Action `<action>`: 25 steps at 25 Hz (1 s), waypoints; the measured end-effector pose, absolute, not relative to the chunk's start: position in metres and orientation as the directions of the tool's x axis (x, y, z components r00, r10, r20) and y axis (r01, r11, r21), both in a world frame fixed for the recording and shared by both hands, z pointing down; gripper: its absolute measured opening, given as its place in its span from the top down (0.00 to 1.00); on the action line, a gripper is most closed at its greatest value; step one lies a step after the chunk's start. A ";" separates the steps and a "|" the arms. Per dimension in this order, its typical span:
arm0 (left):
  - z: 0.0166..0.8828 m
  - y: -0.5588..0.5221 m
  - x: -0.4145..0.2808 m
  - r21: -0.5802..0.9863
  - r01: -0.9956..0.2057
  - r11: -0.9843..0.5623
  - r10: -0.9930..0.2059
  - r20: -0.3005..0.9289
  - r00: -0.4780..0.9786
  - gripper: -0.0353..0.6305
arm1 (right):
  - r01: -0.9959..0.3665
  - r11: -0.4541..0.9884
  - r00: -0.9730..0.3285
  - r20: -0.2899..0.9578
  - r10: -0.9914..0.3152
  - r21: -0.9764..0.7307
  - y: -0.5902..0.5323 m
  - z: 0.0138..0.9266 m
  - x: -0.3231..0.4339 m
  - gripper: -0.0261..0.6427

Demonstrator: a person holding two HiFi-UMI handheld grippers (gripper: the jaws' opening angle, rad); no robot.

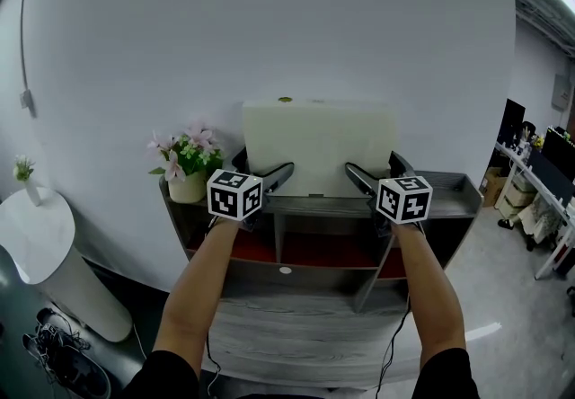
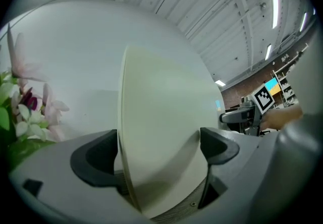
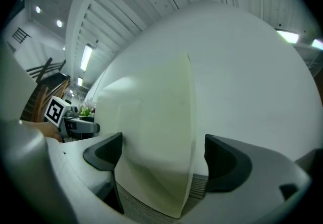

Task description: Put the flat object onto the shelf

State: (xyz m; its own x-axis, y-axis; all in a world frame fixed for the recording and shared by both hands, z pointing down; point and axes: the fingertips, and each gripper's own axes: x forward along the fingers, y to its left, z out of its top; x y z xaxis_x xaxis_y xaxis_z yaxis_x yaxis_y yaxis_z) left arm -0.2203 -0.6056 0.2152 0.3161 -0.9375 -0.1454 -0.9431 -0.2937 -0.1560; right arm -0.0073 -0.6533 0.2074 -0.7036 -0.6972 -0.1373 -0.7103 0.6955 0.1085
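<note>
The flat object is a pale cream board [image 1: 319, 146] standing upright on the top of the grey wooden shelf [image 1: 449, 195], its back close to the white wall. My left gripper [image 1: 263, 168] straddles its lower left corner and my right gripper [image 1: 373, 165] its lower right corner. In the left gripper view the board [image 2: 161, 132] rises edge-on between the wide-apart jaws of the left gripper [image 2: 156, 155]. In the right gripper view the board [image 3: 151, 137] stands the same way inside the right gripper [image 3: 164, 160], with a gap beside its edge. Both are open.
A pot of pink flowers [image 1: 187, 164] sits on the shelf top just left of the board, and the flowers [image 2: 20, 112] show in the left gripper view. A white pedestal [image 1: 40, 235] with a small vase stands at the left. Red-lined compartments [image 1: 323, 249] lie below.
</note>
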 end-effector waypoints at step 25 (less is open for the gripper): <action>0.273 -0.452 -0.204 -0.058 -0.989 -0.133 -0.909 -0.390 0.146 0.50 | -0.781 0.598 -0.614 -0.392 -0.685 0.180 -0.478 0.280 0.012 0.24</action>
State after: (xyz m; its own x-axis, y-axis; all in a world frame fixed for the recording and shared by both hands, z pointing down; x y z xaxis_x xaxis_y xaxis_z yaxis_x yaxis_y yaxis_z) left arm -0.2037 -0.4516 0.2734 0.1456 -0.9092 -0.3901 -0.9893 -0.1334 -0.0584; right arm 0.0117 -0.4780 0.2805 -0.6142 -0.6849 -0.3919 -0.7813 0.5975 0.1803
